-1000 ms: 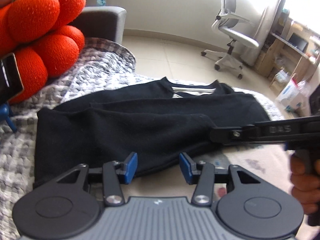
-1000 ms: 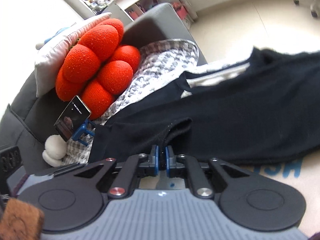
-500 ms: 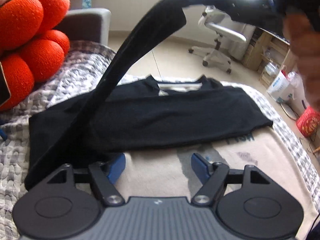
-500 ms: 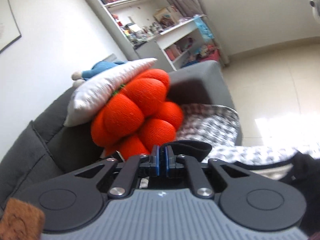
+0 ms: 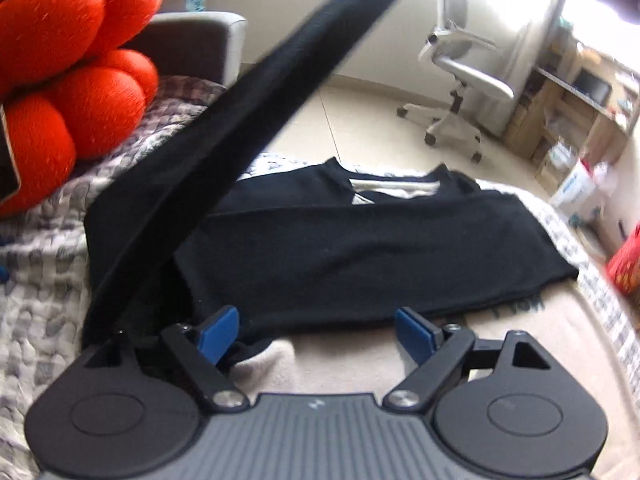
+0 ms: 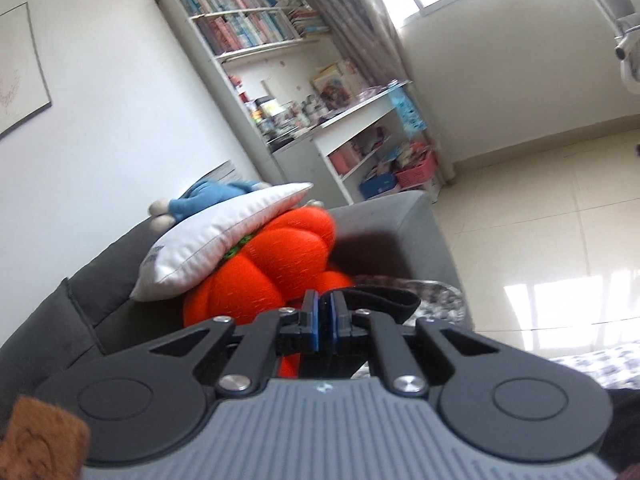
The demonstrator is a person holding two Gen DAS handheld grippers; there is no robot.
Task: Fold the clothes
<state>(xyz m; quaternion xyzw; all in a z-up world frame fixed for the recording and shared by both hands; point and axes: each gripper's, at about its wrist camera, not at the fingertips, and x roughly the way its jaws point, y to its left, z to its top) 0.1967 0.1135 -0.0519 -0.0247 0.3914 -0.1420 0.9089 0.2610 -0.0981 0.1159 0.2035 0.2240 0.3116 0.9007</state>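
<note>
Black garment [image 5: 360, 248] lies spread flat on the quilted cover [image 5: 36, 280] of the sofa, neckline facing away from the left wrist camera, body already narrowed into a long band. Beige cloth [image 5: 352, 360] sits under its near hem, probably as a folding surface. Sleeve [image 5: 256, 120] rises from the garment's left end as a taut diagonal strip and leaves the frame at the top; judged lifted so it can be carried across the body for the next fold. Orange knot cushion [image 5: 72, 80] sits off to the left on the sofa, clear of the work. Right gripper [image 6: 324, 320], pads pressed together on the dark cuff edge [image 6: 384, 300], is tilted upward toward the bookshelf [image 6: 256, 40], which fits a high hold that keeps the sleeve tensioned. Left gripper [image 5: 316, 330], jaws spread wide and holding nothing, hangs low at the near hem, its left pad [image 5: 218, 330] just beside the fabric, likely ready to pin or smooth it.
</note>
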